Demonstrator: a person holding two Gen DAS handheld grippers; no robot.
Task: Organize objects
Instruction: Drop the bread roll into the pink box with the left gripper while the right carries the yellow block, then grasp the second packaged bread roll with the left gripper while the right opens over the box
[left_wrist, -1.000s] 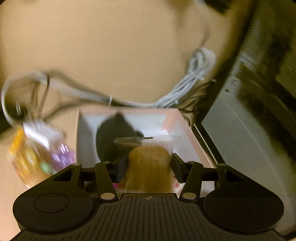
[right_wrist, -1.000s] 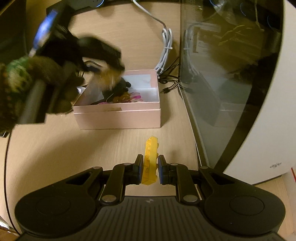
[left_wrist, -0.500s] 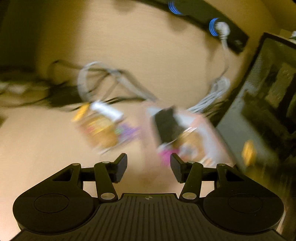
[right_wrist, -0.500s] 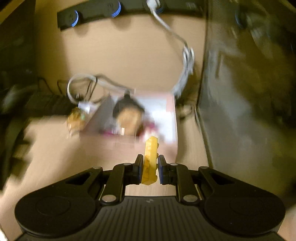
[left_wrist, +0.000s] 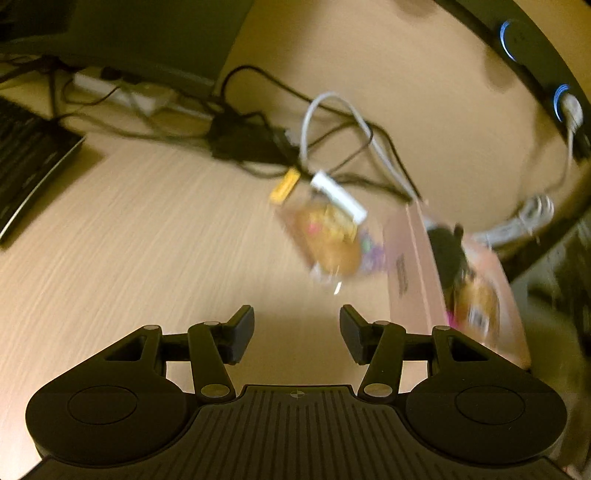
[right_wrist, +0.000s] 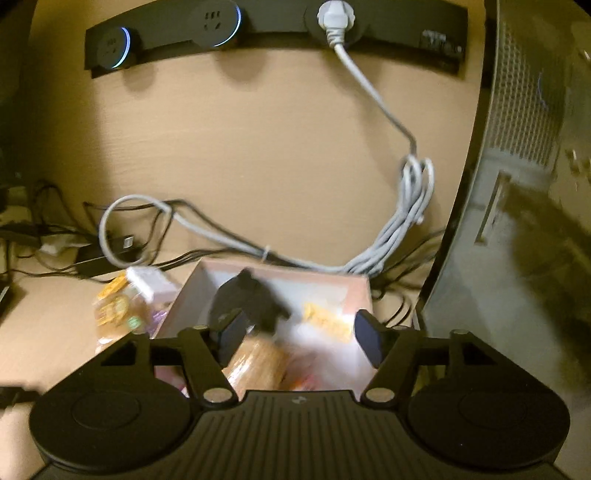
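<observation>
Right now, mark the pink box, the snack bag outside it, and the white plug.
pink box (right_wrist: 354, 286), right wrist view, far rim.
snack bag (left_wrist: 327, 240), left wrist view, middle of the pack.
white plug (right_wrist: 331, 9), right wrist view, plug head.

My right tongs (right_wrist: 298, 338) hung spread wide over the pink box (right_wrist: 364, 295), gripping nothing. Yellow piece (right_wrist: 327, 320) lay inside, blurred. Snack bag (right_wrist: 122, 308) sat beside box on counter (right_wrist: 48, 332).

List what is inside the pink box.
Inside the pink box: a black object, a yellow piece and a tan wrapped snack. The open right claw covers the near part, and blur hides the rest.
</observation>
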